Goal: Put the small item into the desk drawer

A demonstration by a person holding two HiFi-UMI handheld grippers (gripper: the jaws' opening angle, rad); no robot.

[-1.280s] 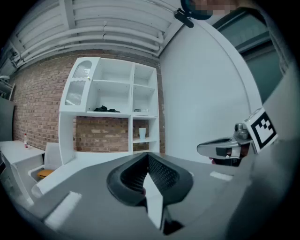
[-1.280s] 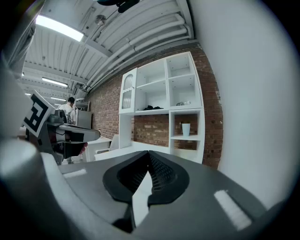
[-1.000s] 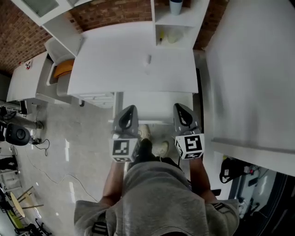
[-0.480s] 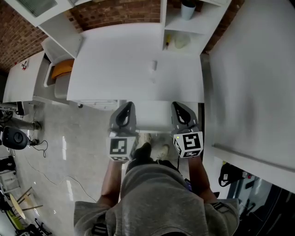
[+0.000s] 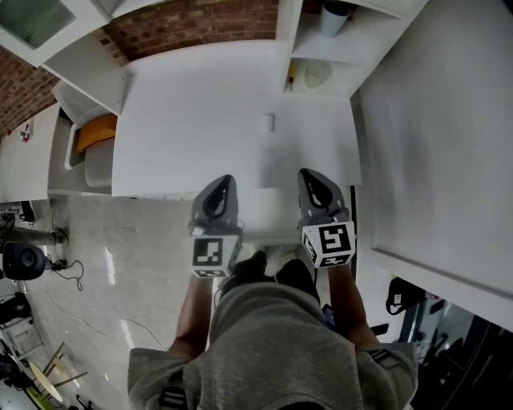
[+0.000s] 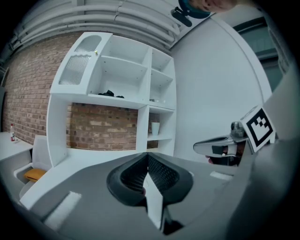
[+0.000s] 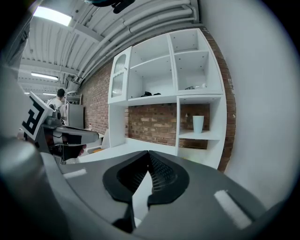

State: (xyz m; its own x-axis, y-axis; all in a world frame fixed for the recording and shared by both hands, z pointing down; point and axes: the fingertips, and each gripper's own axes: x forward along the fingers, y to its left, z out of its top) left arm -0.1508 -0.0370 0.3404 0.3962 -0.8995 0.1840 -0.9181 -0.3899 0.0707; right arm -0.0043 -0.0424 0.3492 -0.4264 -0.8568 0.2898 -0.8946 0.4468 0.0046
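A small pale item [image 5: 268,122] lies on the white desk [image 5: 192,104], towards its right half. Both grippers hover side by side at the desk's front edge, well short of the item. My left gripper [image 5: 223,181] is shut with nothing between its jaws; in its own view the tips [image 6: 146,155] meet. My right gripper [image 5: 309,173] is likewise shut and empty, its tips [image 7: 149,153] touching. Each gripper shows in the other's view: the right gripper [image 6: 220,147] and the left gripper [image 7: 70,137]. No drawer front is plainly visible.
A white shelf unit [image 5: 321,56] stands at the desk's back right, with a cup [image 5: 333,16] and a pale object [image 5: 317,74] in it. A white wall panel [image 5: 433,136] borders the right. Left of the desk, a bin holds something orange [image 5: 92,132].
The desk has come nearer and lower in the head view. Both grippers now reach over its front edge, still shut and side by side.
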